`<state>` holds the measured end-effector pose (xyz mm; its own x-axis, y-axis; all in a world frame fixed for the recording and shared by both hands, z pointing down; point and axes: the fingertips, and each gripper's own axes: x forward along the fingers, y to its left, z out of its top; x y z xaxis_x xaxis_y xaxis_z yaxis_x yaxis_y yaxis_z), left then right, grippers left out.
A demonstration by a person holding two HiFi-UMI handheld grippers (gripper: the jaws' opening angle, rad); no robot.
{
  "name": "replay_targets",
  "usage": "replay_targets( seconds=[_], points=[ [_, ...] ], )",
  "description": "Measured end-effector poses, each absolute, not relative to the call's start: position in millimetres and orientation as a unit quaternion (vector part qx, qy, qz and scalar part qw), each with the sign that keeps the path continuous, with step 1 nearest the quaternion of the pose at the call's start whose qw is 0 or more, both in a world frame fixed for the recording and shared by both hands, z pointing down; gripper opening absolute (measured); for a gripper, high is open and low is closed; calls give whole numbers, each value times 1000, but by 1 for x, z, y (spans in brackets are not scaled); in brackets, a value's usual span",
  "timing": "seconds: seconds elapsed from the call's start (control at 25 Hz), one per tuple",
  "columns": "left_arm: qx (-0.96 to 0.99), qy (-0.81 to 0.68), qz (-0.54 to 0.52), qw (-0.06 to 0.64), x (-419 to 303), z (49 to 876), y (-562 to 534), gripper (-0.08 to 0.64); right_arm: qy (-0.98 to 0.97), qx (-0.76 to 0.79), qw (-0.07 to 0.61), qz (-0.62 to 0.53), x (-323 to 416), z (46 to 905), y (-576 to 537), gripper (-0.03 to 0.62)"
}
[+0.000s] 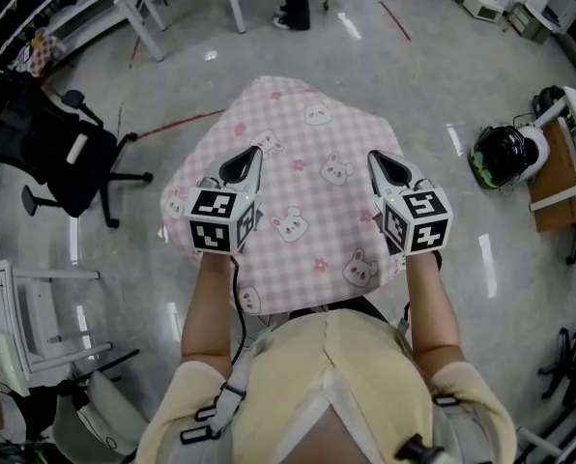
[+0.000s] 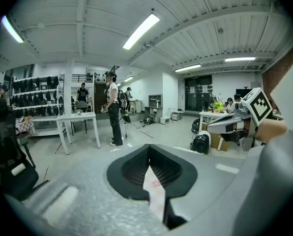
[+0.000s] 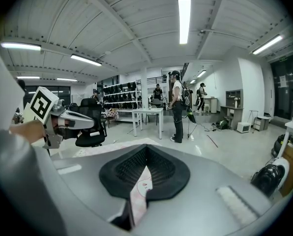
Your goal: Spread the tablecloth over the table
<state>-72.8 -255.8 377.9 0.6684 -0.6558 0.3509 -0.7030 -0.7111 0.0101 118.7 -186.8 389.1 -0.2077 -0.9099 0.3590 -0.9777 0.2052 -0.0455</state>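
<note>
Both the left gripper (image 1: pixel 250 159) and right gripper (image 1: pixel 377 160) pinch the near edge of the tablecloth (image 1: pixel 307 133). It's fanned out ahead, so probably just settling and letting go left.

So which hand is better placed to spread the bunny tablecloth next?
Neither beats the other, I think. The left gripper and the right gripper sit side by side, each shut on the pink tablecloth, so both should move together.

One tablecloth (image 1: pixel 312 196); left gripper (image 1: pixel 252 155), right gripper (image 1: pixel 376 159): two; one office chair (image 1: pixel 61 158).
</note>
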Motion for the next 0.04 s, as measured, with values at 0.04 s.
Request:
replay_targets(
  seconds=[0.04],
  points=[
    [910, -374, 162, 73, -74, 379, -257, 6, -766, 616, 128, 133, 118, 390, -188, 5]
  ],
)
